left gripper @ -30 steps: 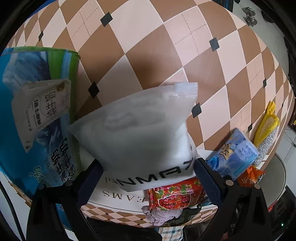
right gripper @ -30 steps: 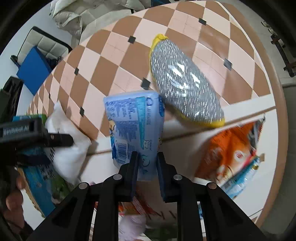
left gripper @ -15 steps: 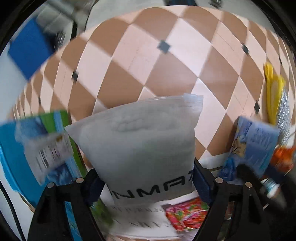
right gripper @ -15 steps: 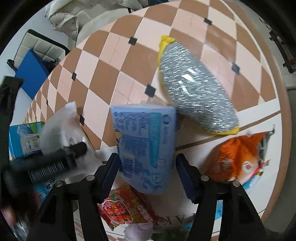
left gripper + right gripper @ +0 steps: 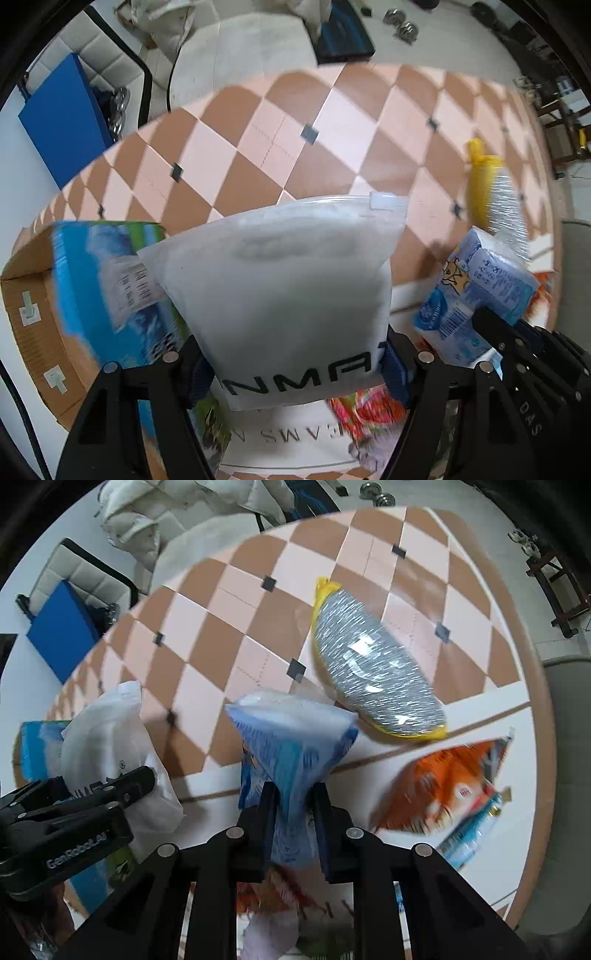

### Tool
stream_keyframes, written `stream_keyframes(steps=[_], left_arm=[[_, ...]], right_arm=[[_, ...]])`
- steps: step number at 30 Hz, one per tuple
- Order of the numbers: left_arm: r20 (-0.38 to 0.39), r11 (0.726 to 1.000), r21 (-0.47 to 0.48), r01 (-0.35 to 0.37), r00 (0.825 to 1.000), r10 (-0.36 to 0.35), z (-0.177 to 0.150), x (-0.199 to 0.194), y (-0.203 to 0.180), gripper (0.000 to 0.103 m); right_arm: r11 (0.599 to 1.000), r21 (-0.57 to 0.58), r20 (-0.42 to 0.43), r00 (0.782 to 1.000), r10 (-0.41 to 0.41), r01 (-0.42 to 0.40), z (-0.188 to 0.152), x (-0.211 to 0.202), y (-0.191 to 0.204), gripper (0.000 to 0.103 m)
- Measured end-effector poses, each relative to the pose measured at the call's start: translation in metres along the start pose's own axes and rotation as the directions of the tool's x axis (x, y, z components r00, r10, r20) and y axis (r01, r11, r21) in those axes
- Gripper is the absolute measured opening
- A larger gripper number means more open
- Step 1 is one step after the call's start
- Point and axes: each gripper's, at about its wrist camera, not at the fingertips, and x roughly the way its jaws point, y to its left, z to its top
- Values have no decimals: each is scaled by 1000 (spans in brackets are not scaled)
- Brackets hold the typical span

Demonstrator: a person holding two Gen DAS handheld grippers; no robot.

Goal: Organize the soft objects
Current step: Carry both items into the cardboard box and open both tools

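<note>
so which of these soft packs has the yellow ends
The silver-speckled pack lying on the checkered mat, untouched. The blue pack in the right tongs has none.

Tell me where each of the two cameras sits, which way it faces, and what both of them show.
Left wrist: on the left gripper, facing down its fingers, closing on the white zip bag; right gripper at lower right.
Right wrist: on the right gripper, facing down, closing on the squeezed blue tissue pack; left gripper at lower left.
Shared: both packs, the silver-and-yellow pack, the checkered mat.

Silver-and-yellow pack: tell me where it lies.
In the right wrist view the silver-and-yellow pack lies on the checkered mat, upper right of the blue pack, above the orange bag.
</note>
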Motion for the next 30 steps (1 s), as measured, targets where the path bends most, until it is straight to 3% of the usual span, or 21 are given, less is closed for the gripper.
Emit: stream_keyframes(steps=[6,9,16,23,29,30], left_arm=[[69,999,-17,49,996,-48,-46,-61,40,72],[93,998,-41,54,994,-50,-73,-81,68,72],[103,988,-148,35,994,-20,-114,-100,162,72],[71,978,-204,50,997,-37,-105,-80,252,72],[18,979,-197,55,998,-53,-76,-36,299,72],[0,980,-189,55,998,-56,-71,-25,305,72]], right_arm=[[994,-75,44,995,85,-82,-35,-57,17,20],[983,-136,51,990,132,-125,-55,-82,47,20],[940,-283,36,977,211,-193,-90,-107,165,20],[925,-349,-4,987,159,-150,-88,-66,293,12],[938,-335,-64,995,76,-93,-75,-5,346,9],[942,-324,-69,995,67,-86,-73,6,352,3]])
